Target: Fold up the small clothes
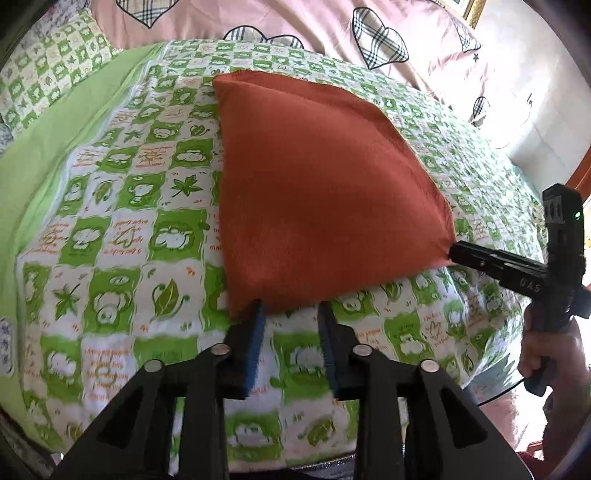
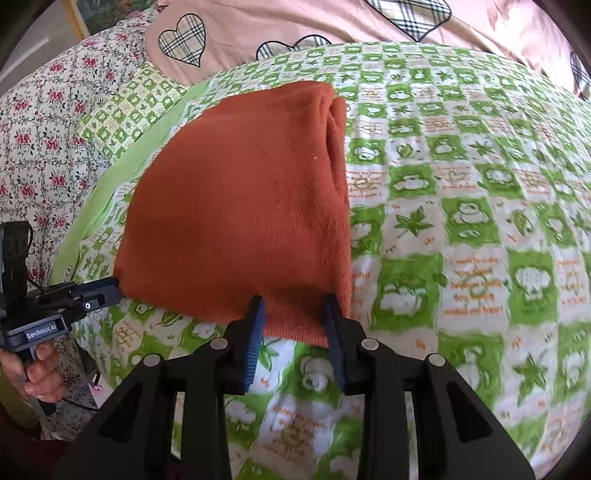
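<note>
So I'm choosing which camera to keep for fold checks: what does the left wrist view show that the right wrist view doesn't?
Left wrist only: the right tongs from the side, at the cloth's near right corner, and a wall.
Right wrist only: the cloth's layered right edge, a floral fabric, and the left tongs at the left corner.
Both: the orange cloth on the green checked sheet, the pink heart quilt, and open tongs at the cloth's near edge.

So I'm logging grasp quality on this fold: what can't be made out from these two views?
- Left gripper: the orange cloth hangs over its fingertips in the left wrist view, hiding any pinch.
- Right gripper: its tips meet the cloth's near edge in its own view; actual grip is unclear.
- Cloth underside and layer count: hidden by its top surface.
- Bedspread edges: cut off by the fisheye rim.
</note>
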`<state>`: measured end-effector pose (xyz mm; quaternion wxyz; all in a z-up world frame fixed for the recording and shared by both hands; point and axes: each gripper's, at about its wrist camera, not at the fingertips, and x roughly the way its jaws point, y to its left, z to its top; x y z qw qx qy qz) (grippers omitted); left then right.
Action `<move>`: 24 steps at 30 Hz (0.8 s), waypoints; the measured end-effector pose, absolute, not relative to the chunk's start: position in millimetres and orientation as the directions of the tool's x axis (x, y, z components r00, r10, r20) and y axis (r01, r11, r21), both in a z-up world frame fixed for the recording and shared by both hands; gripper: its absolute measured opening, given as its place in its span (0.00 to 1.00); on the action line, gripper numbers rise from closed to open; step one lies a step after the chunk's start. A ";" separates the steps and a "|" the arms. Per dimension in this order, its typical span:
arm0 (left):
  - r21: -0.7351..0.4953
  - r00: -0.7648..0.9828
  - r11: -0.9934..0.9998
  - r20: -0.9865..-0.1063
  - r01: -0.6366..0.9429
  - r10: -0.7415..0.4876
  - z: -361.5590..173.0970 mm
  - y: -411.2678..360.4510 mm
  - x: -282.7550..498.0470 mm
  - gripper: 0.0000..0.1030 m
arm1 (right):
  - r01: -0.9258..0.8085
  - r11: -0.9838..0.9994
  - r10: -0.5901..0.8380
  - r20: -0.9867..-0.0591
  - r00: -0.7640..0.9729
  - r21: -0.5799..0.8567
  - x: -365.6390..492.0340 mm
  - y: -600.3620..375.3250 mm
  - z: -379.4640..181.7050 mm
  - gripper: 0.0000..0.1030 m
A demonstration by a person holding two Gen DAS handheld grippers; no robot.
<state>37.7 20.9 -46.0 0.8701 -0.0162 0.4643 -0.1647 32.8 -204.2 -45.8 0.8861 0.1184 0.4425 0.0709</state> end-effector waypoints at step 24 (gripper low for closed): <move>0.006 0.573 0.982 -0.813 0.188 -0.105 -33.5 23.6 -15.0 0.79 | -0.051 0.964 0.237 -0.759 0.606 0.260 -26.5 -185.3 -24.5 0.80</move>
